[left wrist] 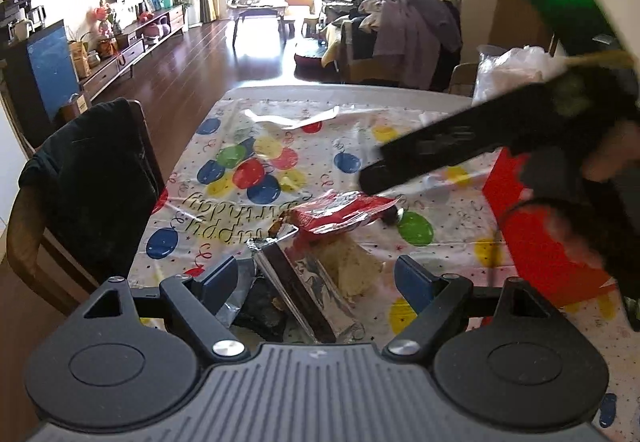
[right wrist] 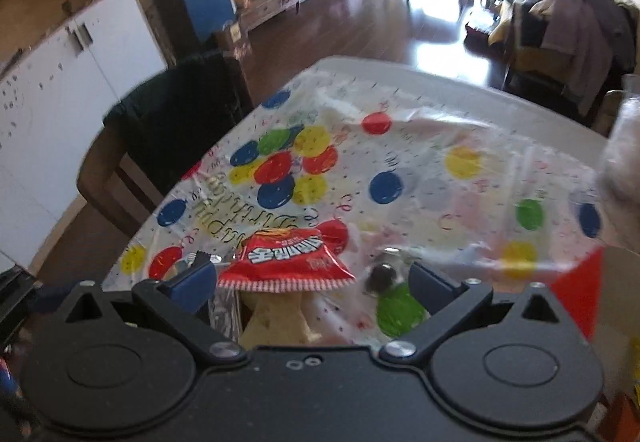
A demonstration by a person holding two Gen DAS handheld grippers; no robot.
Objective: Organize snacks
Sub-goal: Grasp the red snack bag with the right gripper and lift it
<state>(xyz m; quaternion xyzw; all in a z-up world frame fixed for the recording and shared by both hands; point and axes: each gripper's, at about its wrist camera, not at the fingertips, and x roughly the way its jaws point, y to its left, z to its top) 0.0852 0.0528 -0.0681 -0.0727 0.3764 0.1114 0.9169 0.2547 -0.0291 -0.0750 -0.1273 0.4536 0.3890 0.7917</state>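
A red snack packet (left wrist: 340, 215) (right wrist: 288, 258) lies on the balloon-print tablecloth (left wrist: 256, 145) (right wrist: 400, 145). Just in front of it are a silver foil wrapper with a dark bar (left wrist: 296, 282) and a pale beige cracker-like snack (left wrist: 352, 266) (right wrist: 276, 316). A small dark round piece (left wrist: 390, 217) (right wrist: 382, 278) sits to the packet's right. My left gripper (left wrist: 316, 278) hangs open above the foil wrapper and the beige snack. My right gripper (right wrist: 314, 282) is open over the red packet, touching nothing; in the left wrist view its blurred black body (left wrist: 440, 149) reaches in from the right.
A red box (left wrist: 552, 242) (right wrist: 580, 282) stands at the table's right side. A wooden chair draped with a dark garment (left wrist: 92, 177) (right wrist: 176, 113) is at the left edge. A white plastic bag (left wrist: 508, 69) sits at the far right corner.
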